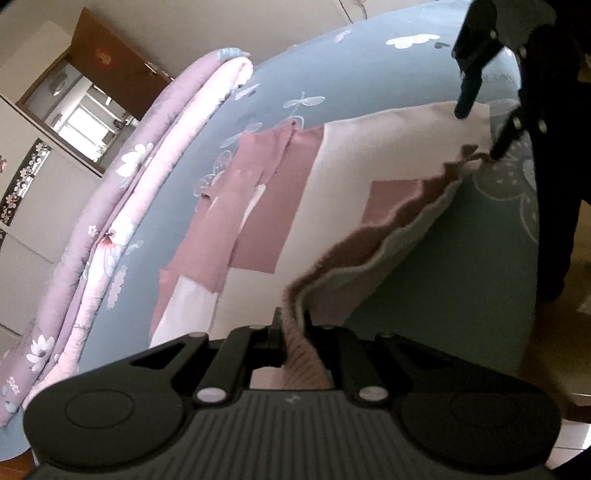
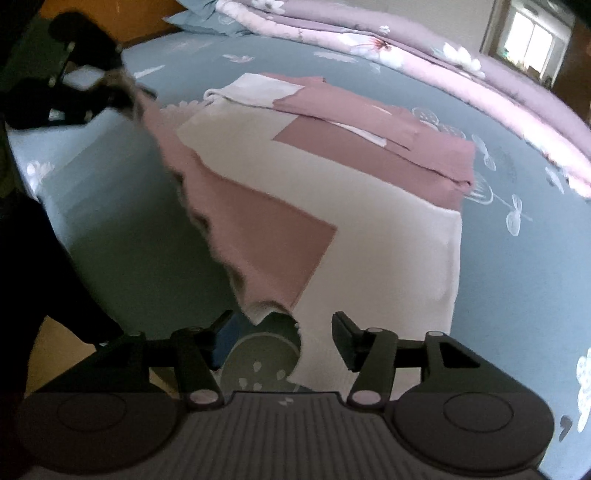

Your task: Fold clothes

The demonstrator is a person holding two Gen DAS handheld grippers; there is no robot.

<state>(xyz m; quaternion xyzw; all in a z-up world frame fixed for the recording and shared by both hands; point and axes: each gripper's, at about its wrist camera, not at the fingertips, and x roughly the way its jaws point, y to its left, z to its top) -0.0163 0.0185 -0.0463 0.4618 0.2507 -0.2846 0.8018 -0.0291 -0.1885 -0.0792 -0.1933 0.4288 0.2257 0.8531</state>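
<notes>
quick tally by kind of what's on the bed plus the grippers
pink and cream garment: 1
folded floral quilt: 1
blue pillow: 1
grippers: 2, left gripper and right gripper
total: 5

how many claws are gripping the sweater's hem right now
1. The left claw is shut on the pink-and-cream sweater at its ribbed hem. The right claw is open at the hem's other corner, pads not pressing it.

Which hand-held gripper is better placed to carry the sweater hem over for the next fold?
Left. The left hand-held gripper is shut on the sweater hem; the right hand-held gripper is open, gripping nothing.
</notes>
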